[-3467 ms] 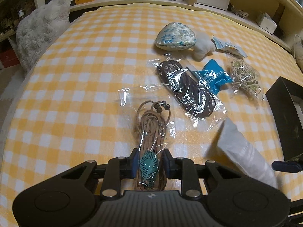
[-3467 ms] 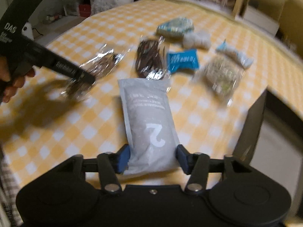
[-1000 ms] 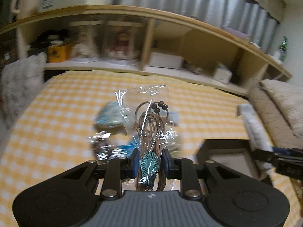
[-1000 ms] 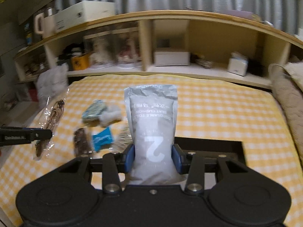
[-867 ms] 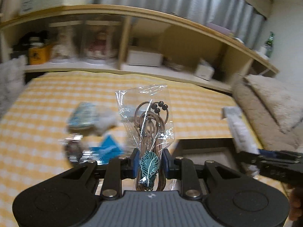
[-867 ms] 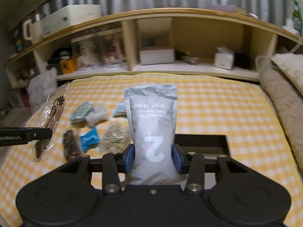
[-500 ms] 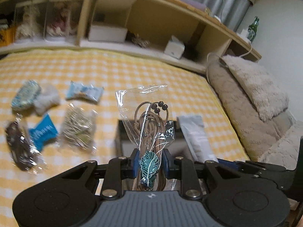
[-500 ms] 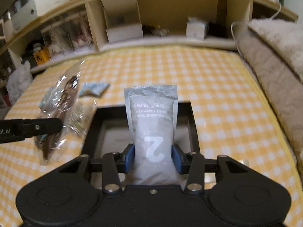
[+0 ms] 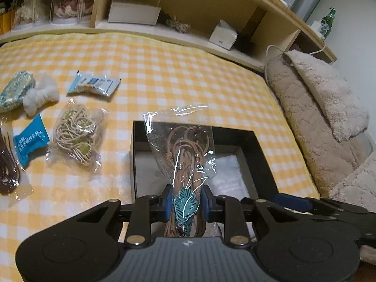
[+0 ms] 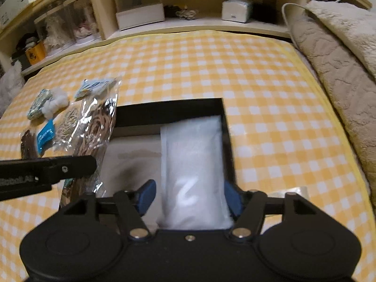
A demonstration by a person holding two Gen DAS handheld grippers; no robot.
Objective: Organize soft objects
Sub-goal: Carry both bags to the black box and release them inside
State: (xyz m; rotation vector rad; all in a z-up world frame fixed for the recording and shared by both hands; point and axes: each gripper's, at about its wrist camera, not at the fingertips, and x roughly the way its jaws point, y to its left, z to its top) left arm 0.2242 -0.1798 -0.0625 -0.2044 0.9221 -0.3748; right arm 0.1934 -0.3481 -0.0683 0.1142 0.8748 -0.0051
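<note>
Lying in the black box [image 10: 169, 110], white pouch [image 10: 192, 164] between just-widened right claw [image 10: 189, 198]; left claw [image 9: 185, 203] pinching cord bag [image 9: 185, 155].

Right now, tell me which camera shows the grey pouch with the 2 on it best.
The right wrist view: the grey pouch lies lengthwise in the black box, between the right gripper jaws, which have just been opening. The left wrist view shows only a pale patch of it behind the bagged cord necklace.
</note>
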